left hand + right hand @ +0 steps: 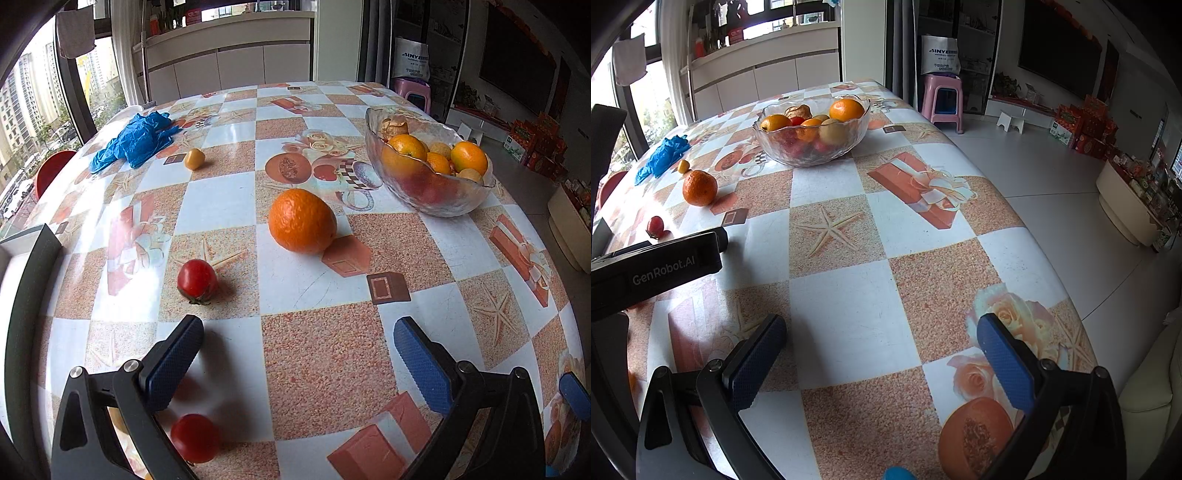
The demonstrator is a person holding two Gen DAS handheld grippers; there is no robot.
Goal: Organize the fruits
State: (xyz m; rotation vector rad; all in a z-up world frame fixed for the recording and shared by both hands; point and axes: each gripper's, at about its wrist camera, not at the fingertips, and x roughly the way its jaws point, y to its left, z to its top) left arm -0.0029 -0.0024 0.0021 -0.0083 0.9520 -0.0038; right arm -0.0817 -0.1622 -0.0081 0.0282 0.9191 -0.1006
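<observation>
The left tongs [297, 354] are hanging wide open over the checkered table [321, 369], holding nothing. A small red tomato [195, 437] is lying just beside the left finger, and another red tomato [196, 280] is sitting a little ahead. A big round orange [302, 220] is resting farther out, near the clear glass bowl of fruit [430, 177]. The right tongs [881, 349] are also gaping open and empty, with the bowl [812, 129] sitting far ahead.

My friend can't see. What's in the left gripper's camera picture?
An open left gripper hovers over a checkered table with a loose orange, two red tomatoes and a small yellow fruit. A glass bowl of fruit sits far right.
</observation>
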